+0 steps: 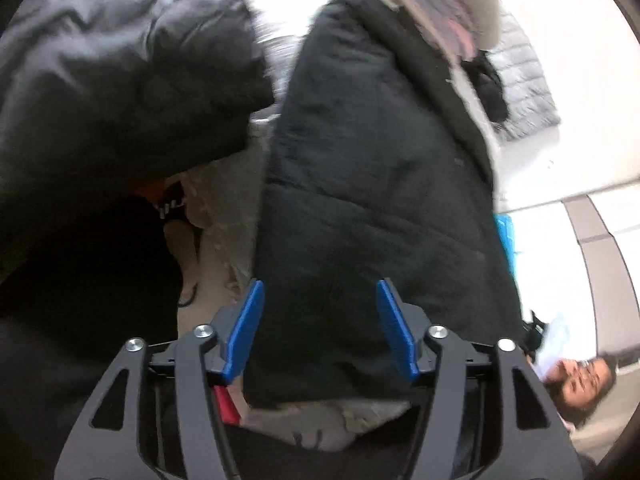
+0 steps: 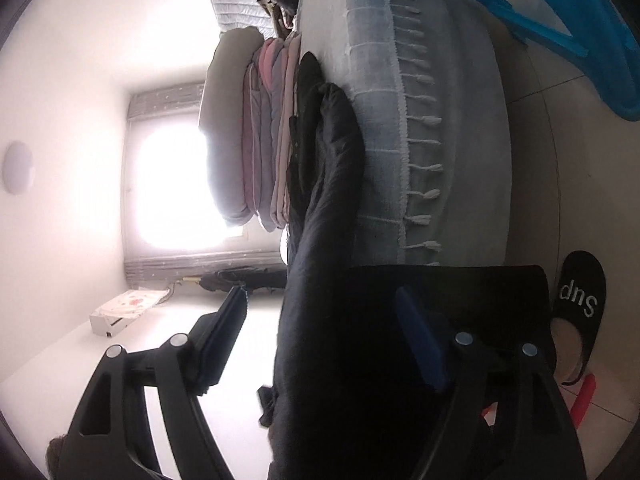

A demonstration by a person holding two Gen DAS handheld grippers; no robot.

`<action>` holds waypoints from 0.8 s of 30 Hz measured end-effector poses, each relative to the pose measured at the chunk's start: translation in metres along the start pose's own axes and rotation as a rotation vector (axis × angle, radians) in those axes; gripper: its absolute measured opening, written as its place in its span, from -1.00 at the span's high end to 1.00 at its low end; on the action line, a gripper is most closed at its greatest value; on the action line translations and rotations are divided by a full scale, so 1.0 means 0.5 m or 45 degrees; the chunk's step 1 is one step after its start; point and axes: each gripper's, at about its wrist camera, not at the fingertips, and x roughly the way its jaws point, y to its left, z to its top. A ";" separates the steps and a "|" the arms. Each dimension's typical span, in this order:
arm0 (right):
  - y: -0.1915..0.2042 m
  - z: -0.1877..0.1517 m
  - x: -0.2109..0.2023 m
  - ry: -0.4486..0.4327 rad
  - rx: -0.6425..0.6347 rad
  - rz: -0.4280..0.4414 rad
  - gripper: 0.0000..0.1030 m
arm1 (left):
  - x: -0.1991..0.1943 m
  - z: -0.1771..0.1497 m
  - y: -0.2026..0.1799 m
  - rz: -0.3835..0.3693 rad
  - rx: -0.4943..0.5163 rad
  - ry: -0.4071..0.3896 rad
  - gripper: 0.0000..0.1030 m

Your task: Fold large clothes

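Note:
A black padded jacket (image 1: 372, 184) fills the middle of the left wrist view, and a shinier black padded fold (image 1: 120, 64) of clothing bulges at the upper left. My left gripper (image 1: 320, 284) is open, its blue pads (image 1: 244, 328) on either side of the jacket's lower end without pinching it. In the right wrist view, which is rolled sideways, the black jacket (image 2: 328, 184) runs from the bed toward the camera. My right gripper (image 2: 320, 292) is open, with the jacket passing between its spread fingers.
A stack of folded clothes (image 2: 264, 132) lies on the bed beside the jacket, over a grey-blue fringed blanket (image 2: 376, 140). A blue plastic object (image 2: 560, 20) and a foot in a black slipper (image 2: 580, 296) are on the tiled floor. A grey quilted garment (image 1: 520, 80) lies beyond.

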 end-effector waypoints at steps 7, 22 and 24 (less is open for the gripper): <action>0.018 0.005 0.025 0.084 -0.040 0.001 -0.44 | 0.072 0.037 0.031 -0.018 -0.086 0.022 -0.50; 0.067 -0.033 0.073 0.189 -0.277 -0.106 0.66 | 0.121 -0.075 -0.060 -0.124 0.136 0.271 0.84; 0.075 -0.040 0.070 0.159 -0.286 -0.089 0.70 | 0.089 -0.077 -0.069 -0.128 0.151 0.213 0.92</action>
